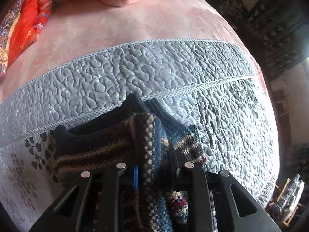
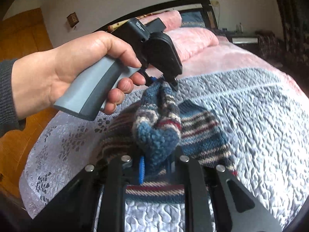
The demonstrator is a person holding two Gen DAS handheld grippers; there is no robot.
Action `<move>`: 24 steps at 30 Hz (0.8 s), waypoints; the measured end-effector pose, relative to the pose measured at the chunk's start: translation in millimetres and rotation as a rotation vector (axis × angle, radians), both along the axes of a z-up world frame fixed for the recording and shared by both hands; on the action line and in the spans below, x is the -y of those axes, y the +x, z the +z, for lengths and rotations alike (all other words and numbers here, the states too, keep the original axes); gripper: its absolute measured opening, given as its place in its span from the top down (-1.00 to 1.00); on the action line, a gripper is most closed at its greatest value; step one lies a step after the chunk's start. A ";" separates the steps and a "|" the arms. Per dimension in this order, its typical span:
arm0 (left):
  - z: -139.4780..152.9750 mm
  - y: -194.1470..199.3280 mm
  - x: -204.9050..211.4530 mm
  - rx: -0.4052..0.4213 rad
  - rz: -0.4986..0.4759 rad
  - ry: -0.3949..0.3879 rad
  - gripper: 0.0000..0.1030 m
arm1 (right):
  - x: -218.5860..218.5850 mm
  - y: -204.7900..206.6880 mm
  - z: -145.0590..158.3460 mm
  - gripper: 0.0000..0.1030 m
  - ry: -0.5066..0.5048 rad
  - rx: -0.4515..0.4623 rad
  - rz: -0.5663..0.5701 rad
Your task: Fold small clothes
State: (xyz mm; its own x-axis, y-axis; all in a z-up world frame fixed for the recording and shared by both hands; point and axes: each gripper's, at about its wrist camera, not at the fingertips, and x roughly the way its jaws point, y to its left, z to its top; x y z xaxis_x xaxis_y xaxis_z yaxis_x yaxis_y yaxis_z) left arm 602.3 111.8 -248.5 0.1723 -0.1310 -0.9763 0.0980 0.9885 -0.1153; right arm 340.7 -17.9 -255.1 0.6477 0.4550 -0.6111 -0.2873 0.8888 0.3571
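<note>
Both tools are on the same piece of knitwear now. The left tool has its jaws closed down onto a bunched fold of the striped knit garment, and the right tool is clamped the same way on a thick blue-and-cream roll of it, blue pads pressed against the wool. In the right wrist view the left tool hangs above, a hand wrapped round its grey handle, with the wool lifted between the two.

The garment sits on the grey quilted cover at the near edge of the bed, partly lying flat and partly raised; its dark ribbed hem lies close to the cover's corded seam. Further up the bed there is a pink blanket, and a red patterned cloth lies at the far left corner.

The fold looks midway: the cloth is gathered rather than spread. To do this well, the two grips probably need to draw apart enough to take the slack out, so the lifted layer hangs as one flat panel, then carry it over and lay it edge to edge on the part resting on the bed. Letting go with the wool bunched like this would likely leave a lump.

No brand or label can be read; small markings on the left tool's black body are too blurred to make out.
</note>
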 end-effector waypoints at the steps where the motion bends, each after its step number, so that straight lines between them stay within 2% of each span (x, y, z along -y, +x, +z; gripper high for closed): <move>1: -3.2 -0.4 4.3 0.007 0.001 0.013 0.54 | 4.6 0.2 -4.3 0.71 0.012 -0.011 -0.002; 8: -17.8 -6.5 24.8 0.067 0.041 0.076 0.54 | 34.8 7.1 -37.8 0.71 0.128 -0.121 -0.014; 12: -23.9 -13.4 39.8 0.111 0.042 0.118 0.54 | 45.9 5.4 -45.2 0.71 0.183 -0.150 0.009; 19: -41.1 -16.3 49.5 0.163 0.100 0.108 0.54 | 75.9 14.7 -75.1 0.71 0.351 -0.261 0.017; 22: -46.5 -20.6 54.6 0.199 0.099 0.101 0.53 | 85.2 19.1 -88.1 0.60 0.434 -0.293 0.032; 24: -48.4 -23.9 56.2 0.226 0.096 0.091 0.51 | 91.0 21.9 -95.8 0.16 0.486 -0.324 0.033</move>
State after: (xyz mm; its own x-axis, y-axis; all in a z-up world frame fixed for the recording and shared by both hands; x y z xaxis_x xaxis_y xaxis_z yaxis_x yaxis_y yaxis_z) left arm 578.4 55.6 -296.8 0.3951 -0.0170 -0.9185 0.0161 0.9998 -0.0116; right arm 362.6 -108.9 -350.9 0.4435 0.7495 -0.4915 -0.1207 0.5933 0.7959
